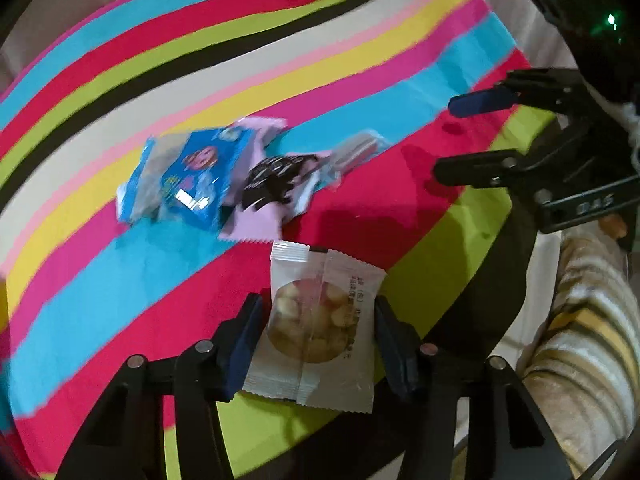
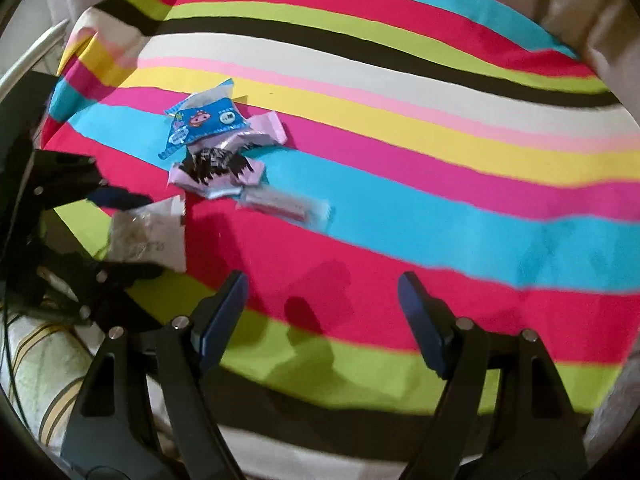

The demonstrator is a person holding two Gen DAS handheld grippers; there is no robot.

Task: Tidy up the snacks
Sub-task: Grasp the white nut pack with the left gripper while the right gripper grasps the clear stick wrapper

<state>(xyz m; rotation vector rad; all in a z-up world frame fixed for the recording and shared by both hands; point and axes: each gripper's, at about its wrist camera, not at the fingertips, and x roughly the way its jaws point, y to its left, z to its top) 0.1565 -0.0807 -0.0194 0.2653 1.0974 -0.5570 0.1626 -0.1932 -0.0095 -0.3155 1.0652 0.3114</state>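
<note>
Between my left gripper [image 1: 318, 326] jaws sits the nut packet [image 1: 316, 328], barely pinched; could slip. Right gripper [image 2: 322, 312] wide, empty.

The striped tablecloth [image 2: 400, 128] looks like matt woven cloth, smooth with faint ripples. At 6 o'clock in the left wrist view, the nut packet [image 1: 316, 328] is glossy plastic film, partly clear, with crimped ends. Toward 10 o'clock, the blue snack wrapper [image 1: 188, 176] and pink wrapper [image 1: 272, 196] shine like foil-plastic. The left gripper [image 1: 318, 344] is matt black plastic with bright metal pins; its fingers [image 1: 244, 344] carry dark blue pads.
</note>
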